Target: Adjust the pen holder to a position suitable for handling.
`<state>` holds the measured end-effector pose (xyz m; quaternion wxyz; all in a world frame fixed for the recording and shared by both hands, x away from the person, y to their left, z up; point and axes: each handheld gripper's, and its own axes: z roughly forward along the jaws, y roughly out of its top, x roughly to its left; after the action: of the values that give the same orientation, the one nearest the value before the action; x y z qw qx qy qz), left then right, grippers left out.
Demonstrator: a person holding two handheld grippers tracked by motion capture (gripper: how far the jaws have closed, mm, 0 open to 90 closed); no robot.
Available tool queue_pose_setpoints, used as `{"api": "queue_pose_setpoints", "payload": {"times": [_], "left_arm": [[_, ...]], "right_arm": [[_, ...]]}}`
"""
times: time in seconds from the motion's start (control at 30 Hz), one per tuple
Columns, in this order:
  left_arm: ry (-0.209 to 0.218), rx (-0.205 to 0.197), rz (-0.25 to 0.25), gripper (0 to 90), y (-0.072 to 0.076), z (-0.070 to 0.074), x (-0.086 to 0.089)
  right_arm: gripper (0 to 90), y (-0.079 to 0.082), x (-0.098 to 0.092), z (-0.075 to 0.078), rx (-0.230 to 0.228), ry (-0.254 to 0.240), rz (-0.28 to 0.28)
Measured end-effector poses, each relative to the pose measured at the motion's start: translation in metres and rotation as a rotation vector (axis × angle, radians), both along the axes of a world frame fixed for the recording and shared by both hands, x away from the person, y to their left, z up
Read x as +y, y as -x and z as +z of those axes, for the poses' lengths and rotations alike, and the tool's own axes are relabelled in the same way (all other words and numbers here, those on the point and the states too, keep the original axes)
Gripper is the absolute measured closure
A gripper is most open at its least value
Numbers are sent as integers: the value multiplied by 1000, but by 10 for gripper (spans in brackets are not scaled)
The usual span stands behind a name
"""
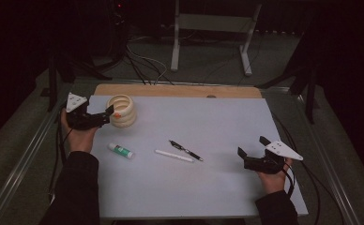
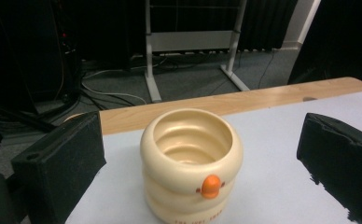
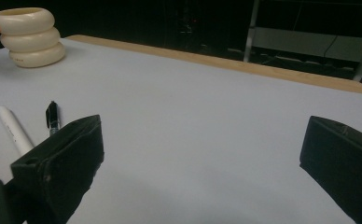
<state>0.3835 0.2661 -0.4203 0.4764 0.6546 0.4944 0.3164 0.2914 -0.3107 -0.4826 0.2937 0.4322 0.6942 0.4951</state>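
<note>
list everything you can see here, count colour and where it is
ringed cup: 1, cream with an orange knob on its side, upright at the far left of the mat, between the left gripper's jaws
glue stick: 1, white with green label, lying near the left forearm
white pen: 1, white, lying mid-mat
black pen: 1, black, lying just beyond the white pen
mat: 1, pale grey-white, covering the table
wooden board: 1, light wood, showing along the mat's far edge
metal stand: 1, grey, on the floor beyond the table
left gripper: 1, black, open, at the cup
right gripper: 1, black, open, over bare mat at right
</note>
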Motion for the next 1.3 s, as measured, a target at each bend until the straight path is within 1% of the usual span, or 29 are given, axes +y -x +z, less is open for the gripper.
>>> {"api": "queue_pose_setpoints", "payload": {"times": [0.07,0.2,0.3,0.4,0.43,0.53,0.63,0.7,0.8,0.87,0.93,1.0,1.1,1.17,1.2,1.23,1.27,1.3], "left_arm": [[-3,1,7,15,-2,0,-1],[10,4,29,16,-8,3,-4],[11,0,35,29,-10,3,-5],[-15,11,48,30,-15,3,-7],[-15,11,48,30,-15,3,-7],[-43,23,52,30,-21,4,-9],[-48,26,58,32,-23,5,-9],[-53,35,65,34,-26,5,-8],[-39,61,76,46,-32,3,-6],[-33,65,78,50,-33,3,-5],[-45,77,92,57,-36,1,-5],[-38,95,103,61,-40,-1,-4],[-35,105,106,63,-42,-3,-3],[-49,125,112,64,-45,-5,-4],[-56,142,118,67,-47,-7,-4],[-56,142,118,72,-47,-7,-4],[-61,159,124,74,-49,-10,-4],[-60,168,127,76,-50,-11,-4]], "right_arm": [[0,0,0,0,-1,1,-1],[0,0,-1,0,-1,-6,-7],[0,0,-1,0,0,-6,-7],[0,0,-1,0,-1,-6,-8],[0,0,-1,0,-2,-6,-8],[0,0,-1,0,-1,-5,-9],[0,0,-1,0,-1,-6,-9],[0,0,-1,0,-1,-6,-8],[0,-1,0,0,0,-8,-7],[0,-1,0,0,1,-9,-6],[0,-1,0,0,1,-9,-7],[0,-1,0,0,0,-9,-6],[0,-1,-1,0,1,-10,-6],[0,-1,-1,0,1,-10,-6],[0,-1,-1,0,1,-11,-6],[0,-1,-1,0,1,-11,-7],[0,-1,-1,0,2,-11,-7],[0,-1,-1,0,3,-12,-7]]}}
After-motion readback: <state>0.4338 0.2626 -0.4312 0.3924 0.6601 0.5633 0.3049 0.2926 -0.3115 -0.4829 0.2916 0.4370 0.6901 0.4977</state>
